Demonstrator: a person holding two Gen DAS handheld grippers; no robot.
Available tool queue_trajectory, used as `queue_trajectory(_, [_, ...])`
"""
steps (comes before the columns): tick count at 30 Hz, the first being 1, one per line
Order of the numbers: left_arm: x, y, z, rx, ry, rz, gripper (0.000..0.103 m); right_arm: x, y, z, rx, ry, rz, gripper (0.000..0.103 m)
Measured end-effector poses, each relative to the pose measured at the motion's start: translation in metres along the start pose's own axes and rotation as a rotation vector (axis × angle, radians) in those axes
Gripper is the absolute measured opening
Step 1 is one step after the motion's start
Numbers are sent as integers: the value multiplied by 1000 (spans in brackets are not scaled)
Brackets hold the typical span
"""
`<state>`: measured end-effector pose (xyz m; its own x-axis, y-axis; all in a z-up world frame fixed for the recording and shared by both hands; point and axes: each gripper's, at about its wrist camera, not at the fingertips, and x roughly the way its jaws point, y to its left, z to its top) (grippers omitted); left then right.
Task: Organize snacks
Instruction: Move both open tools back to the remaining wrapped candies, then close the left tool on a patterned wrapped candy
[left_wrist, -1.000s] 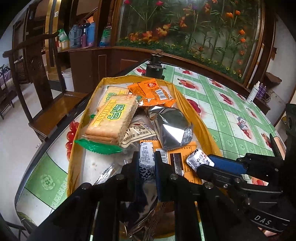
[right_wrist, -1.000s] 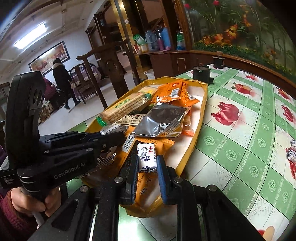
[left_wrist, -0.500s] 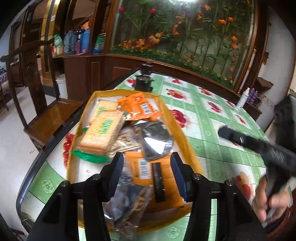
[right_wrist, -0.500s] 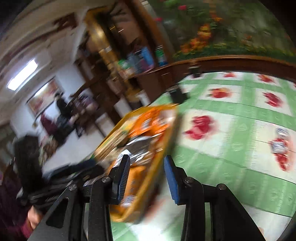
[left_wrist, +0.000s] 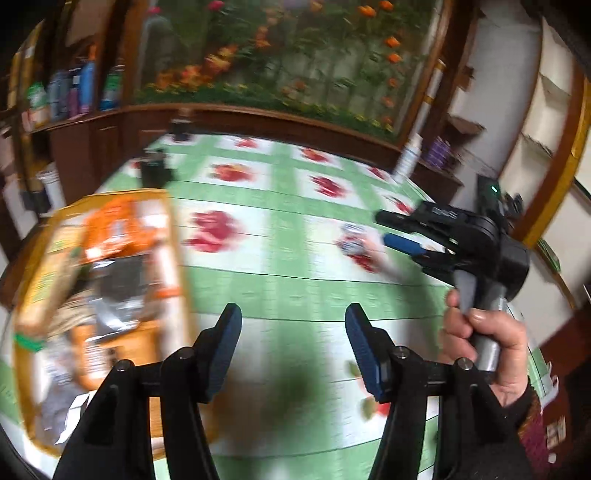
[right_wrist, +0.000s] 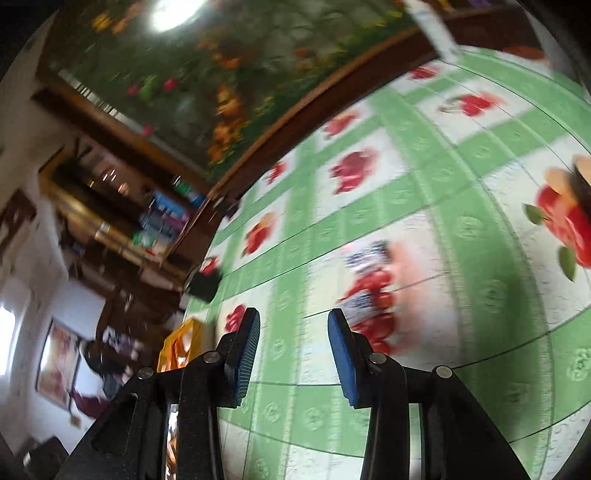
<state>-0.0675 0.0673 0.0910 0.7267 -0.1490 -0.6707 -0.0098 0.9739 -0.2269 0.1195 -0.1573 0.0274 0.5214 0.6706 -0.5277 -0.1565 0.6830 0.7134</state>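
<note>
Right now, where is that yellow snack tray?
In the left wrist view the yellow snack tray sits at the left edge of the green-checked table, beside the left fingers.

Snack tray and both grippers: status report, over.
Left gripper open, empty. Right gripper open, empty, nearing loose candies. Snack tray full. Nothing in the way.

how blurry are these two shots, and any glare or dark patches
Left wrist view: the yellow tray and its snacks smear with motion blur, the left gripper stays sharp, and a dark shadow sits on the tablecloth below its fingers. Right wrist view: tilted and streaked, with glare blown out at top; the small wrapped candies are smeared beyond the right gripper.
</note>
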Motion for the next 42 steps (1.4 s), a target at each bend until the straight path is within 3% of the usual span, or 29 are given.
queue_trajectory(10, [68, -54, 17, 50, 129, -84, 57, -6, -23, 9, 52, -1, -92, 42])
queue_trajectory(17, [112, -66, 56, 78, 185, -56, 58, -21, -42, 20, 115, -47, -107, 42])
queue_trajectory(23, [168, -68, 89, 81, 213, -30, 57, -21, -50, 21, 156, -37, -95, 42])
queue_trajectory(24, [174, -68, 90, 77, 224, -36, 56, -22, -50, 21, 159, -39, -94, 42])
queue_trajectory(26, [189, -68, 91, 79, 244, -46, 40, -25, -53, 22, 173, -50, -95, 42])
queue_trajectory(33, [210, -75, 87, 109, 270, -65, 38, -30, -58, 23, 201, -62, -90, 42])
queue_trajectory(38, [206, -80, 73, 150, 311, -78, 38, -32, -58, 23, 204, -66, -94, 42])
queue_trajectory(42, [200, -85, 68, 189, 291, -52, 38, -33, -56, 23, 204, -73, -94, 42])
